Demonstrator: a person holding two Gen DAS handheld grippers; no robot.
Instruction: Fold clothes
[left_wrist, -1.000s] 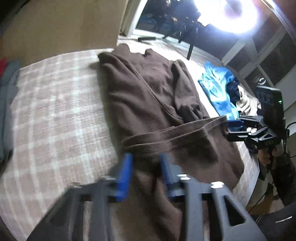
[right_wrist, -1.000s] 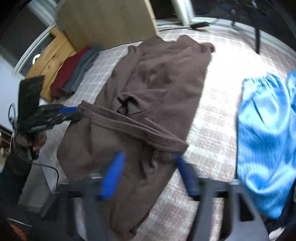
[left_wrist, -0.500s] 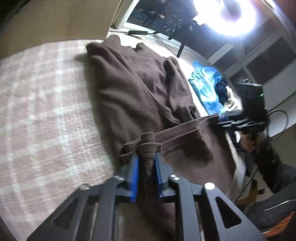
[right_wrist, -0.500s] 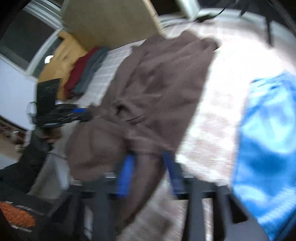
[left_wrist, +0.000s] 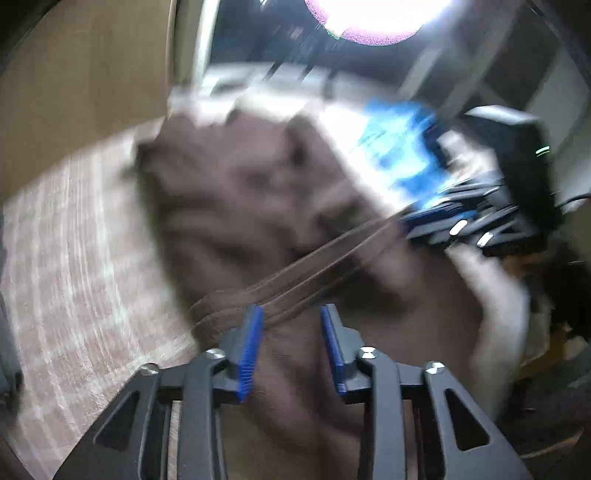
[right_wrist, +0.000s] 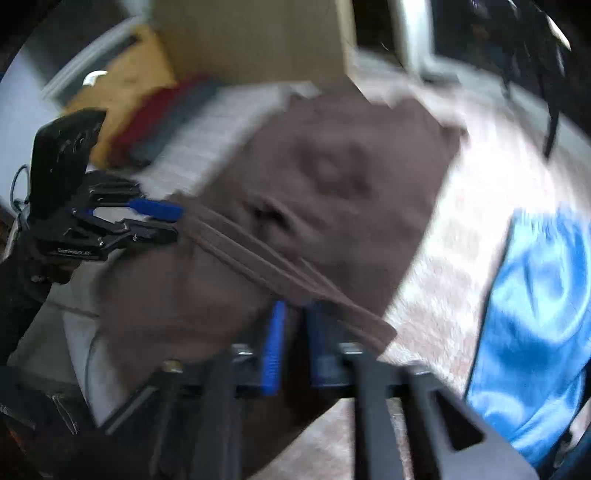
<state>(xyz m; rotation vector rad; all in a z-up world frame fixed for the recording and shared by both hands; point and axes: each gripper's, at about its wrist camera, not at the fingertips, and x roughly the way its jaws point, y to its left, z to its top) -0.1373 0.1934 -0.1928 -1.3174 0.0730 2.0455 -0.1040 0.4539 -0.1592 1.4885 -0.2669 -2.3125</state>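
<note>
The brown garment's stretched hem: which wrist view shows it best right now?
The right wrist view. There the brown garment's hem runs as a taut band from the left gripper to the right gripper, both ends visible. The left wrist view shows the same band, but blurrier, its far end smeared at the right gripper.

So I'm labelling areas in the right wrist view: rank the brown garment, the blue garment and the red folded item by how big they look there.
1. brown garment, covering most of the middle.
2. blue garment, cut off at the right edge, so its full extent is unsure.
3. red folded item, smallest, though it lies farthest from the camera.
</note>
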